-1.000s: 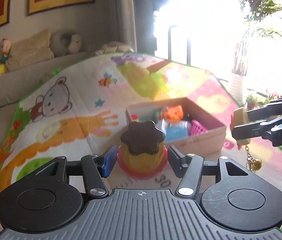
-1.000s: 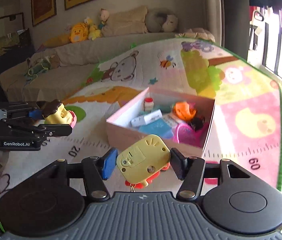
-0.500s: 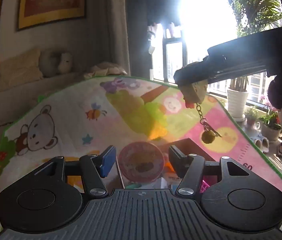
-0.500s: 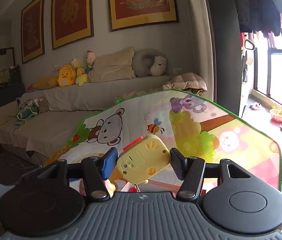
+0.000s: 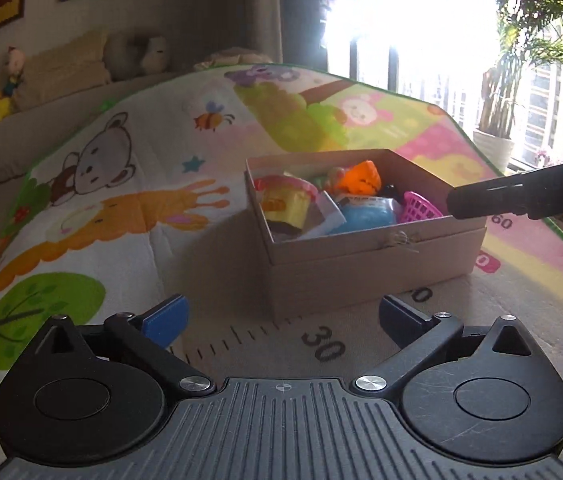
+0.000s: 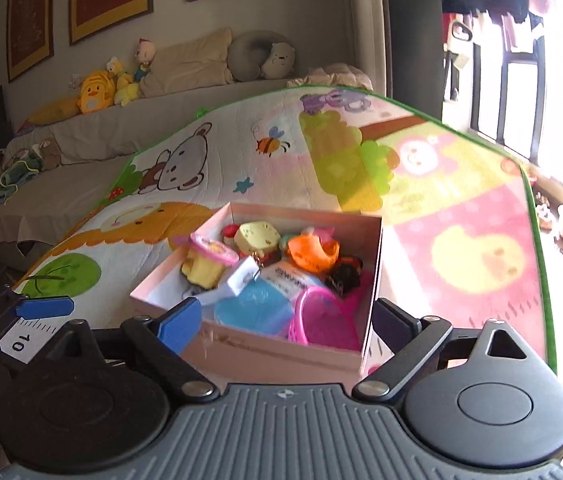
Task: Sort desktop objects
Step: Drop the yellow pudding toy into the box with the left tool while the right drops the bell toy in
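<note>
A cardboard box (image 5: 361, 264) of toys stands on the play mat. Inside it, the yellow pudding toy with a pink rim (image 5: 287, 206) lies tipped at the left. The yellow keychain toy (image 6: 259, 236) rests near the back of the box (image 6: 241, 344), behind the pudding toy (image 6: 207, 262). My left gripper (image 5: 281, 316) hovers in front of the box, its jaws opening with nothing between them. My right gripper (image 6: 287, 322) sits at the box's near wall, jaws also opening and empty. One of its fingers (image 5: 521, 198) reaches over the box's right side.
The box also holds an orange toy (image 6: 313, 250), a pink basket (image 6: 321, 320) and a blue packet (image 6: 257, 310). The cartoon mat (image 5: 121, 200) spreads around it. A sofa with plush toys (image 6: 93, 92) lies behind, with a bright window and potted plants (image 5: 493, 148) to the right.
Both grippers opened wide and came down. The pudding toy left my left gripper and the keychain toy left my right gripper. Both now lie in the box.
</note>
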